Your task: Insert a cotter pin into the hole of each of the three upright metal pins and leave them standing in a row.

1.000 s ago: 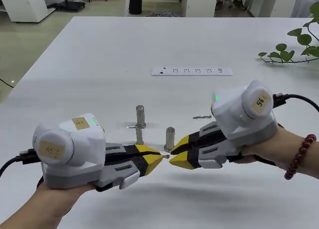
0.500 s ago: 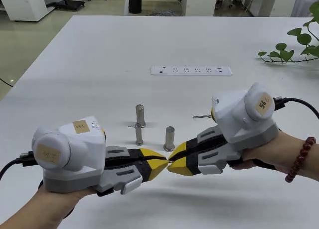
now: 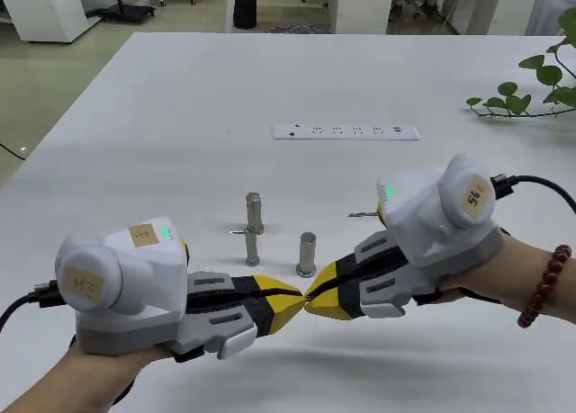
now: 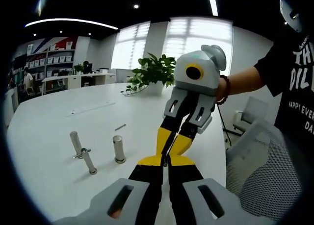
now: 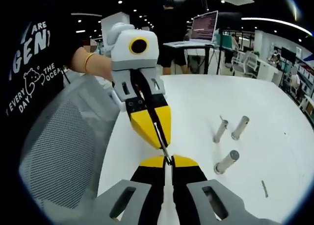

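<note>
One cotter pin (image 5: 161, 139), thin and bright, caught tip to tip between left tongs (image 3: 295, 298) and right tongs (image 3: 315, 298), held clear of the table (image 3: 270, 80). Both pairs pressed together, left clamped along one end, right apparently nipping the other. Hard to tell the carrying grip from the helping one.

Weighs next to nothing by the look of it. Stiff wire, but easily bent, and slick enough to swivel or shoot out under a hard squeeze. Best gripped near the head end, crosswise in the tips, legs left free to aim at the hole. No yanking in the hand-over.

Three upright metal pins just beyond the meeting tips. Nearest pin (image 3: 307, 253) right behind the tips, bare, hole too small to make out. Middle pin (image 3: 251, 246) beyond the left tongs, already wearing a fitted cotter pin (image 3: 238, 230) crosswise. Far pin (image 3: 255, 211) just behind that one, bare as far as can be told. Solid steel posts by the look of them, heavy for their size yet narrow-footed, so easy to topple with a sideways shove. Worth steadying with the spare tongs while threading.

A loose cotter pin (image 3: 364, 212) flat on the table past the right tongs. Further out, a power strip (image 3: 346, 130) well beyond both pairs, and a trailing plant (image 3: 531, 89) far off on the right tongs' side.
</note>
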The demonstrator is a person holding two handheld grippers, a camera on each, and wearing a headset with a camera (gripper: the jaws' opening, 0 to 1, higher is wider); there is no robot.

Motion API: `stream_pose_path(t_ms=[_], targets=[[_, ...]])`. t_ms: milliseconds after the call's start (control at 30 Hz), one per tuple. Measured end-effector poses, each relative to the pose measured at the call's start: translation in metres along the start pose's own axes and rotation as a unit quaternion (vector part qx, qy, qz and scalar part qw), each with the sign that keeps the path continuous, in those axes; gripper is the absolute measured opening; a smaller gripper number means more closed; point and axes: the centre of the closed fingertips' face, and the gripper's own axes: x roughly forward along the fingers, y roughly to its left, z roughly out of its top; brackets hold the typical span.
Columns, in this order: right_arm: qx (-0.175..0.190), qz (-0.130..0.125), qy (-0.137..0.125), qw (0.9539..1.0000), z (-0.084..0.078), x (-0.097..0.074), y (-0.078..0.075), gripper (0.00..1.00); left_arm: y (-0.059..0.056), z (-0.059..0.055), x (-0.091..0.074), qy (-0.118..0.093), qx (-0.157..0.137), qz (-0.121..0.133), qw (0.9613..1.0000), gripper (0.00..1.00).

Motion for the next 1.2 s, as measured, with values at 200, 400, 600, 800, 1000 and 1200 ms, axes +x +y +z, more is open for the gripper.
stream_pose_path(t_ms=[200, 400, 600, 800, 1000, 1200], targets=[[-0.040, 0.004, 0.033, 0.9987, -0.005, 0.002, 0.002, 0.00, -0.002, -0.004, 0.003, 0.008, 0.001, -0.001, 1.0000, 0.00], [-0.052, 0.008, 0.057, 0.9970, -0.011, 0.002, 0.001, 0.00, 0.003, -0.005, 0.005, 0.013, 0.008, 0.011, 0.9998, 0.04], [-0.053, -0.014, 0.084, 0.9950, -0.018, -0.002, -0.012, 0.00, 0.010, -0.006, 0.006, 0.013, 0.004, 0.031, 0.9994, 0.11], [-0.053, -0.029, 0.101, 0.9931, -0.024, -0.008, -0.024, 0.00, 0.020, -0.006, 0.009, 0.007, 0.011, 0.062, 0.9980, 0.21], [-0.043, -0.049, 0.120, 0.9906, -0.030, -0.011, -0.037, 0.00, 0.031, -0.006, 0.009, -0.003, 0.013, 0.092, 0.9957, 0.28], [-0.040, -0.065, 0.135, 0.9879, -0.036, -0.015, -0.050, 0.00, 0.042, -0.004, 0.008, -0.012, 0.015, 0.124, 0.9921, 0.29]])
